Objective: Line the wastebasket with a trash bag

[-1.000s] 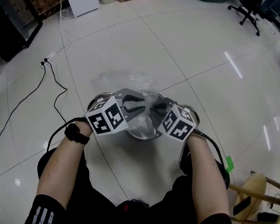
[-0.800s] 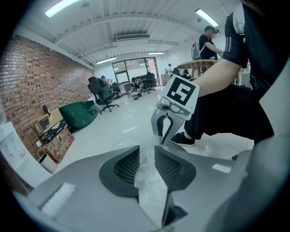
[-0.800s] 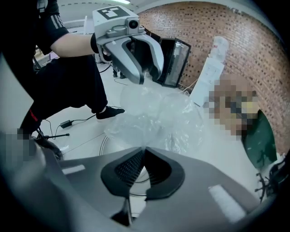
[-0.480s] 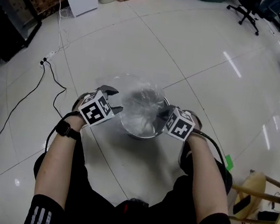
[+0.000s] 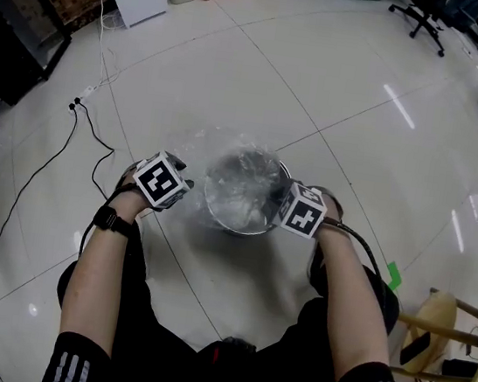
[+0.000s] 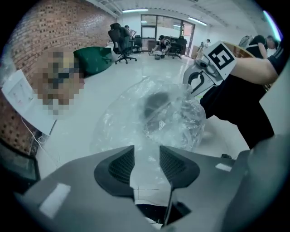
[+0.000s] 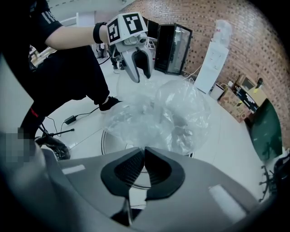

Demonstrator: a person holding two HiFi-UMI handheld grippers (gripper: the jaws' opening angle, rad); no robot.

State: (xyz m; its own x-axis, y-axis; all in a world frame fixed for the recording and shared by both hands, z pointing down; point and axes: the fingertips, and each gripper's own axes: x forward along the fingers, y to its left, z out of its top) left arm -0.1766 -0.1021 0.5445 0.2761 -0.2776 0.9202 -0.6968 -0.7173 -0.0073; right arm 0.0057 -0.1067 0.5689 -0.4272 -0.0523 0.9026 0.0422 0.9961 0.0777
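Change: both grippers were bunched together over the bin, now they sit low on opposite sides of it. The left gripper (image 6: 147, 152) has swung out and down to the left rim; the right gripper (image 7: 144, 150) has dropped only a little, at the right rim.

The bag (image 5: 239, 175) is no longer a wad between the cubes. It's spread over the mouth of the bin (image 5: 238, 232), ballooned above it, and some film spills onto the floor (image 5: 361, 141) at the far left.

Left jaws have let go and have just been closing again. They stand apart with clear film lying in the gap and the pads not pressing on it, so there's no grip on that side right now.

Right jaws are pressed together, and the bag's edge runs right into the tips. That reads as pinching the film, so it's the only anchor.

What it means: the opening is roughly over the bin but not cuffed over the rim anywhere I can see. My read is the left is mid re-grip, taking a fresh bite of edge to pull down over the left rim. The risk is the loose side sliding off before the left closes.
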